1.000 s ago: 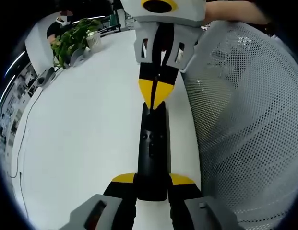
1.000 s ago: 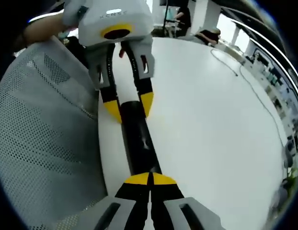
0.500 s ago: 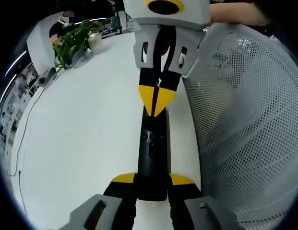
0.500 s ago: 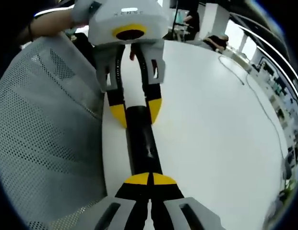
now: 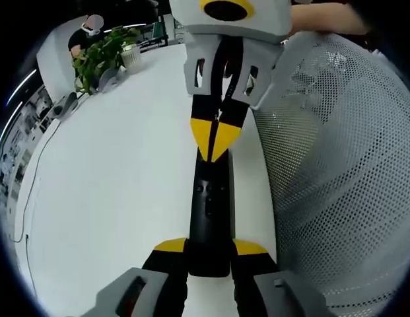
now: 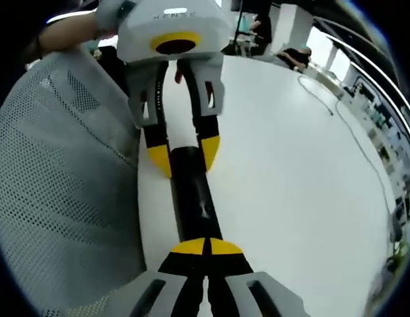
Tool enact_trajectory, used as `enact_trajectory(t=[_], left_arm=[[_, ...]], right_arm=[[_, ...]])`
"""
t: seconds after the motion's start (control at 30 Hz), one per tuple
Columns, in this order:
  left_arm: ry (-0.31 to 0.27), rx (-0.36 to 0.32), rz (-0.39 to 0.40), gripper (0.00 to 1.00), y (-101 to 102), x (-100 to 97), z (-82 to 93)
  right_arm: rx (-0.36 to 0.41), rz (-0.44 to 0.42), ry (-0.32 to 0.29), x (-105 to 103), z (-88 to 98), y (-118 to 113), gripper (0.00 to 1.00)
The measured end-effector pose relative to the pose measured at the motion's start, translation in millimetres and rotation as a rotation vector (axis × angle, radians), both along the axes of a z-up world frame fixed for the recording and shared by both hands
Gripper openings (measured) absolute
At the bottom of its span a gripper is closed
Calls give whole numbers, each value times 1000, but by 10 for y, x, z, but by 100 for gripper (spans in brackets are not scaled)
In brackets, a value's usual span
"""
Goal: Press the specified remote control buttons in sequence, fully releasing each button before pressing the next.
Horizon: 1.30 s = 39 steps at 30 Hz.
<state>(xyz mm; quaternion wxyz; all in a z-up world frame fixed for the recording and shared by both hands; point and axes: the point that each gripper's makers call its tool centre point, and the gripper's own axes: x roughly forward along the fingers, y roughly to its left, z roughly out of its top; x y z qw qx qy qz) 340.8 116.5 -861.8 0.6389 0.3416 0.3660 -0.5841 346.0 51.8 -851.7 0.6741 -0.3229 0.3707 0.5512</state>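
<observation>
Remote control (image 5: 210,221): long slim black bar, matte plastic, small round buttons near mid-length, lying lengthwise along the centre of the left gripper view on a smooth white worktop (image 5: 119,191). In the right gripper view the same remote (image 6: 191,198) runs up the lower centre of the frame.

Left gripper (image 5: 209,247): yellow-tipped black fingers pinching the near end of the remote from both sides, bottom centre. In the right gripper view it (image 6: 185,155) comes in from the top, a grey boxy body with its yellow tips straddling the remote's far end.

Right gripper (image 6: 206,247): fingers pressed together, yellow tips touching in a point over the remote's near end, bottom centre. In the left gripper view it (image 5: 214,142) hangs from the top centre, the pointed yellow tip at the remote's far end; contact cannot be told.

White perforated mesh chair back (image 5: 337,172), curved, along the right. Leafy green plant (image 5: 99,53) at the upper left, thin cable (image 5: 33,191) along the left edge.
</observation>
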Motion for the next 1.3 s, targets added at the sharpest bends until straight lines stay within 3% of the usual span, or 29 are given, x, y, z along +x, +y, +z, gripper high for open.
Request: enact_trajectory(t=[0.13, 0.4, 0.43, 0.9, 1.13, 1.23, 1.3], left_arm=[[2, -8, 7, 25, 1, 0, 0], [1, -8, 10, 25, -4, 0, -1], [-1, -1, 10, 25, -7, 0, -3], [-2, -11, 5, 25, 0, 0, 0], [1, -25, 8, 25, 4, 4, -1], [0, -37, 8, 25, 5, 2, 2], [2, -48, 3, 24, 6, -1, 3]], right_arm=[[20, -18, 25, 3, 11, 7, 0], [31, 16, 19, -48, 13, 80, 0], [15, 46, -7, -44, 2, 85, 0], [-61, 105, -56, -10, -17, 138, 0], [-24, 97, -56, -7, -4, 115, 0], [28, 77, 1, -52, 16, 104, 0], [32, 84, 7, -60, 32, 90, 0]])
